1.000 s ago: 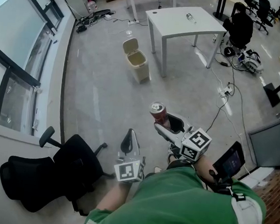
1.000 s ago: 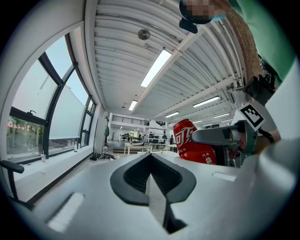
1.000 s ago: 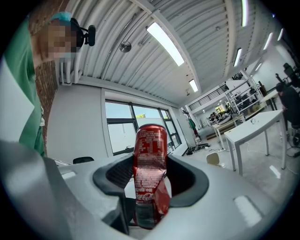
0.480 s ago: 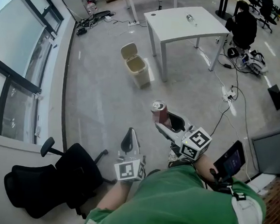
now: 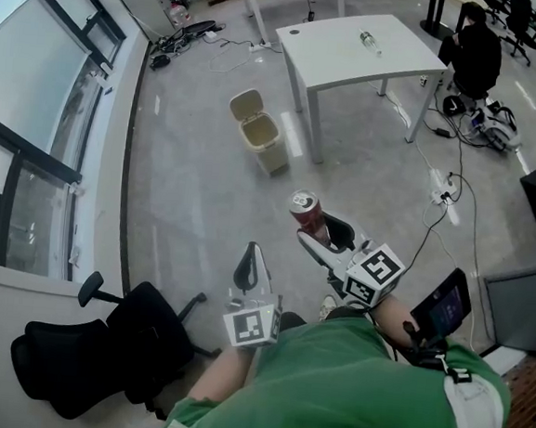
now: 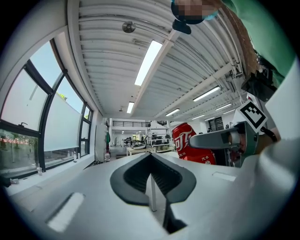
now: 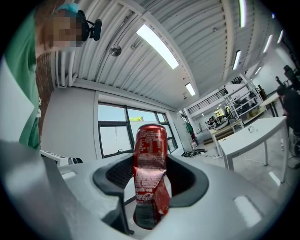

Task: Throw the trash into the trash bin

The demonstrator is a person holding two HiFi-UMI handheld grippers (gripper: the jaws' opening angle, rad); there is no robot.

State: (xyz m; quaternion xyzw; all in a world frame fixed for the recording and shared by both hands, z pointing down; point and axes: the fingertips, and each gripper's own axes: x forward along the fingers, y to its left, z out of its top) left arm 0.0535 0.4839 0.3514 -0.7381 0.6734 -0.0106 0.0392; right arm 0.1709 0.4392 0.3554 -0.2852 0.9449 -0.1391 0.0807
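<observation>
Your walk has brought the trash bin a little lower in the head view than it was a second ago. The black chair has slid toward the lower left corner, and both grippers sit where they did.

The right gripper, just right of centre, has its fingers clenched on the dented red can. The can stands upright between them. The left gripper, lower and to the left, carries nothing; its fingers are pressed together.

The trash bin stands on the floor in the upper middle of the frame, just left of the white counter. Its lid is flipped up and its mouth is open. It is well apart from the can.

You look to be in the carry step: the trash is in hand but not yet at the bin. By my judgement, you next need to close the remaining gap and bring the right gripper over the open mouth rather than the raised lid. Only then let the fingers part. Keep the grip firm meanwhile, since a crumpled can may sit unevenly. A bottle lies on the counter and may be more trash.
</observation>
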